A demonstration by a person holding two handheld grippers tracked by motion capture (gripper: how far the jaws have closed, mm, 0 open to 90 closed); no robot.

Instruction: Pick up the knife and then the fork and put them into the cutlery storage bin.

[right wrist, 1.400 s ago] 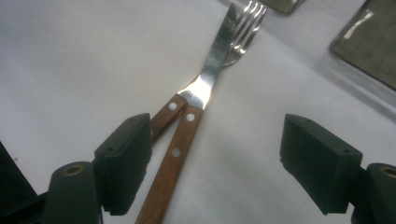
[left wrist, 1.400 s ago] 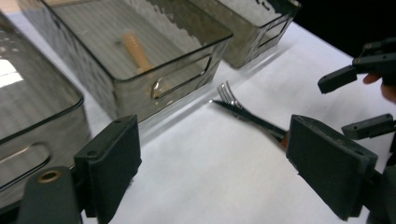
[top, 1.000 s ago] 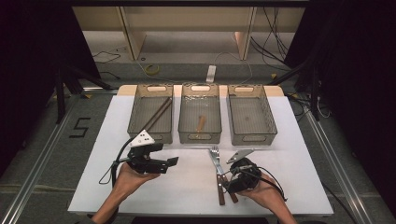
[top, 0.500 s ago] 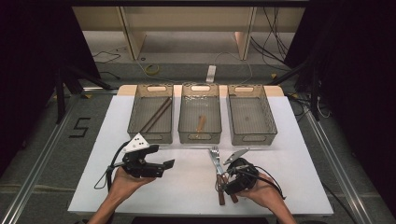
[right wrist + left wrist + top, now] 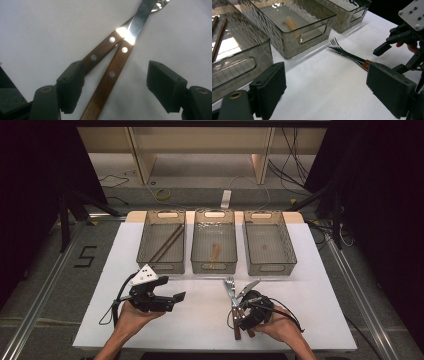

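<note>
High view: fork (image 5: pixel 230 287) tines toward bins (image 5: pixel 214 247)

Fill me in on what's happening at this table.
A person holds a two-jaw gripper in each hand over a white table. The right gripper hangs over the crossed wooden handles of a fork and a knife; its jaws have just been closing a little, nothing gripped yet. The left gripper hovers open and empty. Behind stand three clear bins: the left bin holds chopsticks, the middle bin a small wooden piece.
</note>
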